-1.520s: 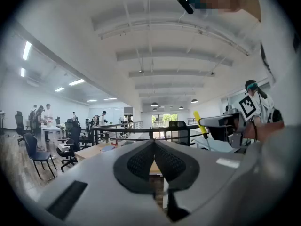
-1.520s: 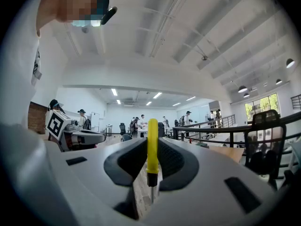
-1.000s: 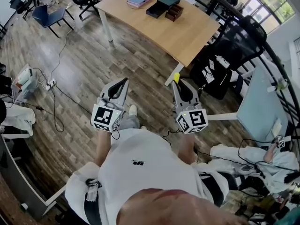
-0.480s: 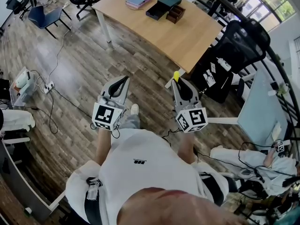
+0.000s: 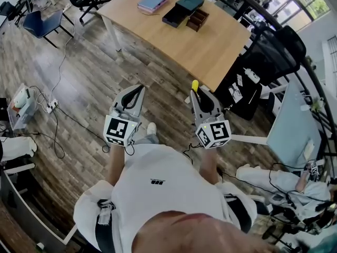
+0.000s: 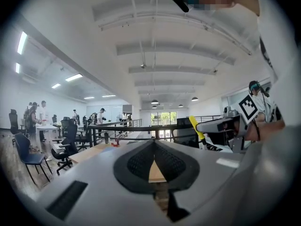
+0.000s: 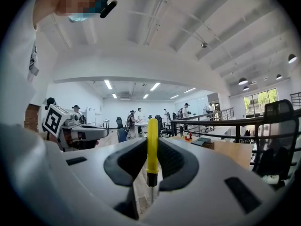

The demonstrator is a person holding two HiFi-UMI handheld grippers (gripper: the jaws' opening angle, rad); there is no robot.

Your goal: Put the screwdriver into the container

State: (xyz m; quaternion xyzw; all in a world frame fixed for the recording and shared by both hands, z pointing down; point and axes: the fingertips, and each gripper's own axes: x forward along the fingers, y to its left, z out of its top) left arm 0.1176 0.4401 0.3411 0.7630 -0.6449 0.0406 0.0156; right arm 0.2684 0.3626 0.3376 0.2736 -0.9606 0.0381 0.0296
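The right tongs (image 5: 196,92) clamp the yellow-handled screwdriver (image 7: 152,142) upright, so the pickup looks done. The left tongs (image 5: 138,92) are closed and empty. The containers (image 5: 175,15) sit on the far counter (image 5: 210,41), well apart; the carry and the drop-in are left.

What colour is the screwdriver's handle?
The screwdriver has a yellow handle, clearest in the right gripper view.
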